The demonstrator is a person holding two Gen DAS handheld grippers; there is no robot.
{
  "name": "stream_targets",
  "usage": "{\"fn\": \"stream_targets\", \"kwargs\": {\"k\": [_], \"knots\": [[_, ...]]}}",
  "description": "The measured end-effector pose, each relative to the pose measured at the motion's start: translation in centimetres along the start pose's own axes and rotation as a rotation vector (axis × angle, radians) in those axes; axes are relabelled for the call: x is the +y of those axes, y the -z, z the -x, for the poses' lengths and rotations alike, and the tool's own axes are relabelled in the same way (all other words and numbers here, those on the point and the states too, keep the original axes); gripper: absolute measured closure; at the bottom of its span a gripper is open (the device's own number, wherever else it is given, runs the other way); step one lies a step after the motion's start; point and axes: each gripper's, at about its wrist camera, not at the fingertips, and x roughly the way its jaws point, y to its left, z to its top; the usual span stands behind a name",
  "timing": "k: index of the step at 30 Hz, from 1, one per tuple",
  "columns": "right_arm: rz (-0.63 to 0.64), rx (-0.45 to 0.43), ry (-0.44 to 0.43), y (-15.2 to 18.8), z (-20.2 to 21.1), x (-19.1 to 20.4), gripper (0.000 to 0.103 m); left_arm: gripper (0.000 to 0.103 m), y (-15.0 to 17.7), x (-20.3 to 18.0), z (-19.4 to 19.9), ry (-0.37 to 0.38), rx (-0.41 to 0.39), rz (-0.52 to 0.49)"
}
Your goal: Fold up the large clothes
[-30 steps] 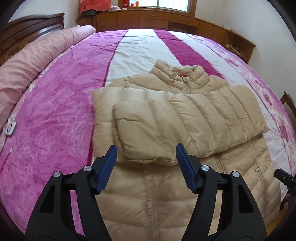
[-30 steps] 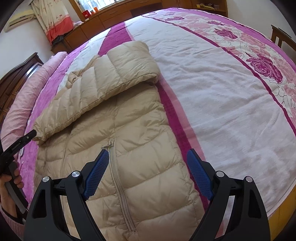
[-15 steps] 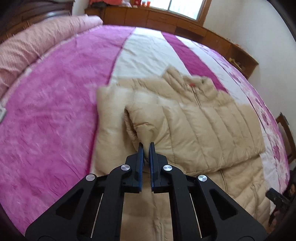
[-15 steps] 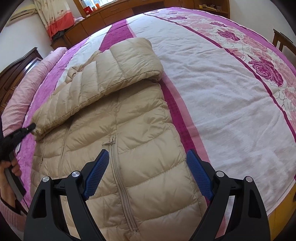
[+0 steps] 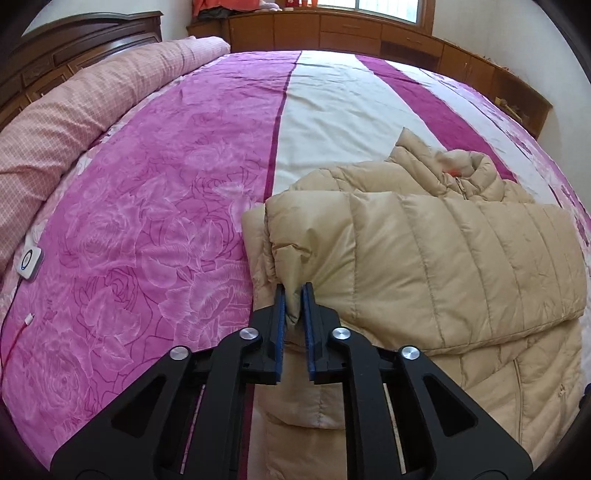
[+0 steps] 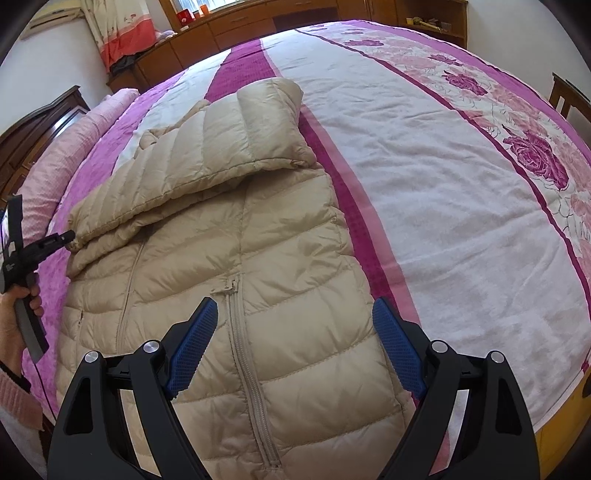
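Note:
A beige quilted down jacket [image 5: 509, 384] lies zipped on the bed, with one sleeve [image 5: 424, 258] folded across its chest. My left gripper [image 5: 294, 295] pinches the puckered cuff end of that sleeve between its blue pads; the jaws are opening slightly, with the fabric still between them. In the right wrist view the same gripper [image 6: 70, 233] meets the sleeve's tip [image 6: 79, 236] at the jacket's left side. My right gripper [image 6: 295, 304] hovers open over the lower front of the jacket [image 6: 277, 277], near the zipper [image 6: 236, 325], holding nothing.
The jacket rests on a pink, white and purple floral bedspread [image 5: 166, 184]. A rolled pink quilt [image 5: 74, 110] lies along the dark wooden headboard [image 5: 74, 37]. A small white device with a cable [image 5: 29, 260] lies at the left edge. Wooden cabinets [image 5: 351, 29] line the far wall.
My left gripper went from wide open to shut on the sleeve's cuff end and moved in closer, puckering the fabric there. The right gripper stayed open and almost still.

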Motion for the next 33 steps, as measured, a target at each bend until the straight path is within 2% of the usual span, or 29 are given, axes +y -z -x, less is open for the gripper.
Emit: {"fn": "stream_targets", "kwargs": {"k": [2, 3, 5, 10, 19, 27, 30, 33], "knots": [[0.003, -0.003, -0.003, 0.1, 0.1, 0.0, 0.020, 0.086, 0.1, 0.2, 0.4, 0.016, -0.006, 0.013], [0.006, -0.005, -0.003, 0.1, 0.1, 0.0, 0.020, 0.080, 0.3, 0.3, 0.7, 0.023, -0.006, 0.018], [0.019, -0.012, -0.003, 0.1, 0.3, 0.0, 0.020, 0.061, 0.9, 0.8, 1.8, 0.033, -0.007, 0.033], [0.038, -0.018, -0.003, 0.4, 0.9, -0.4, 0.019, 0.050, 3.5, 1.9, 5.0, 0.057, -0.001, 0.034], [0.078, -0.007, 0.023, 2.5, 2.2, -1.7, 0.018, 0.046, 10.4, 3.4, 10.7, 0.089, 0.059, 0.044], [0.097, 0.007, 0.044, 4.8, 2.9, -3.2, 0.018, 0.045, 15.8, 3.3, 12.8, 0.123, 0.135, 0.041], [0.105, 0.025, 0.070, 5.7, 2.6, -3.6, 0.018, 0.041, 17.7, 3.2, 13.4, 0.132, 0.154, 0.049], [0.121, 0.024, 0.093, 6.5, 2.5, -3.7, 0.018, 0.040, 19.3, 2.8, 13.2, 0.098, 0.192, 0.038]]}}
